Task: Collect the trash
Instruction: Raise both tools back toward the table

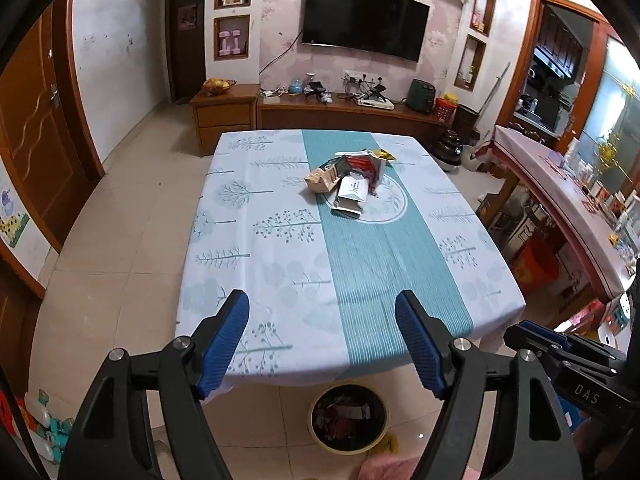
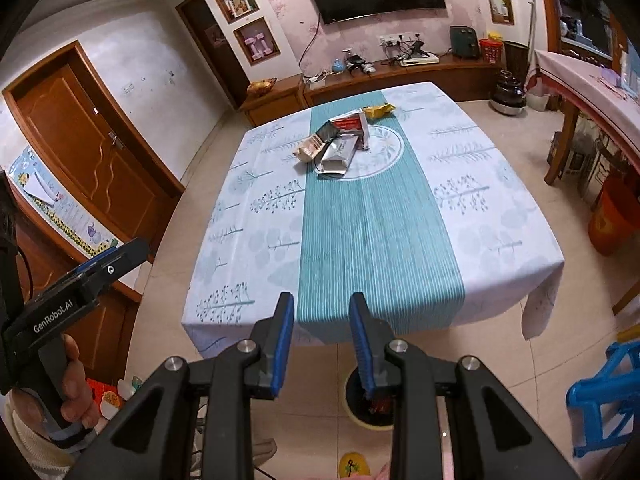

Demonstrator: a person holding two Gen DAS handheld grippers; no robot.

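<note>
- Left wrist view: the left gripper (image 1: 322, 344) is released, jaws wide apart, nothing between the ribbed blue pads (image 1: 224, 346). It hangs above the near edge of the table (image 1: 280, 264).
- The table carries a cloth with a pale tree print and a teal striped band down the middle, ending in a white circle motif.
- The trash (image 1: 352, 180) lies in a heap on the far part of the teal band, partly over the circle: a tan crumpled wrapper, a silver foil pouch, a red-and-white packet and a yellow wrapper behind. Print on them is too small to read.
- A round bin (image 1: 349, 420) with a pale rim stands on the tiled floor just below the near table edge, holding mixed scraps.
- The right gripper (image 1: 560, 350) shows at the right edge; its black body reads "DAS".
- Right wrist view: the right gripper (image 2: 322, 340) is released, jaws narrowly apart, empty, above the near table edge (image 2: 360, 240).
- The trash (image 2: 340, 140) sits on the far half of the teal band, well apart from both grippers.
- The bin (image 2: 374, 408) is partly hidden behind the right finger.
- The left gripper (image 2: 80, 280), at the left, is labelled "GenRobot.AI".
</note>
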